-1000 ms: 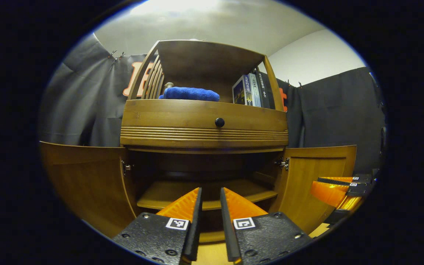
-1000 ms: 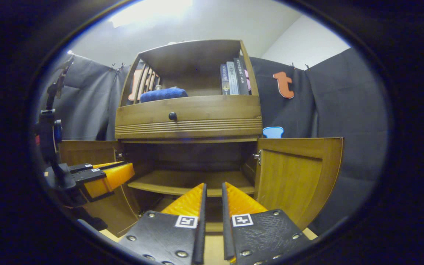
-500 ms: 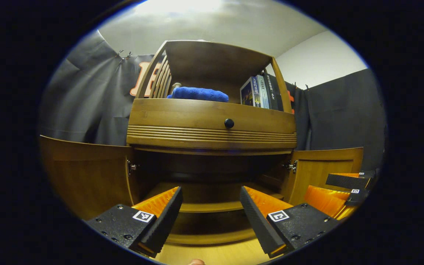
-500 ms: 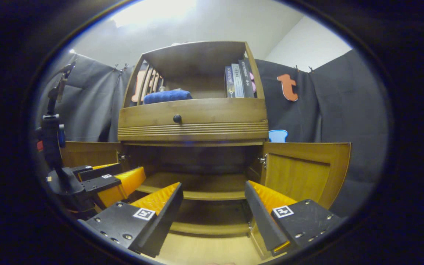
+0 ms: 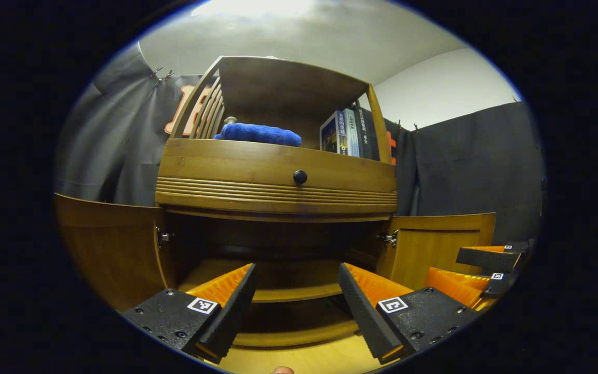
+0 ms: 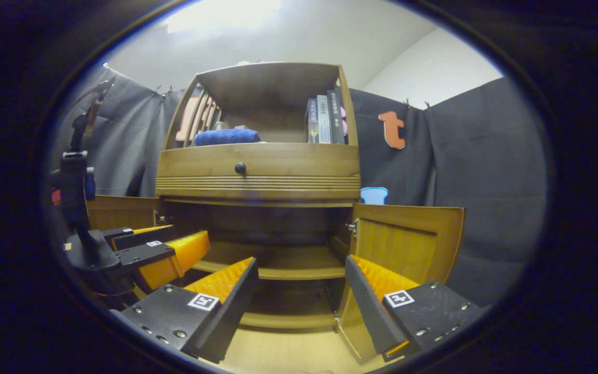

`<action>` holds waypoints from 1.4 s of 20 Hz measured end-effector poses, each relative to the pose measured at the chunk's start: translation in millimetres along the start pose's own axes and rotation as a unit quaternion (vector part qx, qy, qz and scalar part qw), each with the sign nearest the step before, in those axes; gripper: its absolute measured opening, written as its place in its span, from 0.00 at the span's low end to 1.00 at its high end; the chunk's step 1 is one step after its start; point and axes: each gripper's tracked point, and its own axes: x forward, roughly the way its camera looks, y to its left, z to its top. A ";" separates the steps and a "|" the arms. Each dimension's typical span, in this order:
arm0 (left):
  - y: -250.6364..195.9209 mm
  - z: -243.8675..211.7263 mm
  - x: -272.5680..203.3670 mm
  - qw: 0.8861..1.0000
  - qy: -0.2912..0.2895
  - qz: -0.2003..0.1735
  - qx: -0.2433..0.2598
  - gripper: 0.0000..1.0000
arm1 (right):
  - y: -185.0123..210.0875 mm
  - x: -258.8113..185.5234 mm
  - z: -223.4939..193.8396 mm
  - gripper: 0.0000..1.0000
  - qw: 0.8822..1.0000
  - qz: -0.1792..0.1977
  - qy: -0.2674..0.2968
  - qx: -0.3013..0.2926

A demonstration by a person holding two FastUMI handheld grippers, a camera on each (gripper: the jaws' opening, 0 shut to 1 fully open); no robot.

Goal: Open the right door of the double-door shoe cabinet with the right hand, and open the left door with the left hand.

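Here, shoe cabinet [image 6: 257,171]: two doors, left door [image 5: 112,249] and right door [image 6: 403,249], both swung wide from cabinet's front corners. Likely stiff, light wood on hinges; best held at free edge. Two grippers, left gripper [image 5: 296,301] and right gripper [image 6: 299,301], fingers spread, holding nothing.

A recording booth: black cloth wall [image 6: 486,156] drapes behind a wooden shoe cabinet [image 6: 257,171].

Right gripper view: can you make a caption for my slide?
Both cabinet doors, left door and right door, stand open; the right tongs hang open before the bare shelf.
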 end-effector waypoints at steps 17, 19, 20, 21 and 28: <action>-215.0 2.4 -23.6 0.953 -0.015 -0.298 -0.047 0.94 | -165.1 -125.8 1.6 0.96 0.963 -0.265 0.009 -0.045; -260.1 11.7 -37.7 0.941 -0.022 -0.332 -0.063 0.96 | -201.9 -143.1 3.1 1.00 0.957 -0.286 0.006 -0.053; -283.2 13.4 -47.4 0.935 -0.023 -0.346 -0.070 0.96 | -225.7 -152.7 1.4 0.98 0.953 -0.297 0.006 -0.055; -309.7 14.9 -56.0 0.930 -0.025 -0.358 -0.076 0.94 | -251.4 -158.8 -0.1 0.97 0.951 -0.304 0.005 -0.054; -444.6 8.2 -43.6 0.942 -0.039 -0.326 -0.071 0.96 | -403.3 -148.6 2.5 0.98 0.970 -0.239 -0.002 -0.044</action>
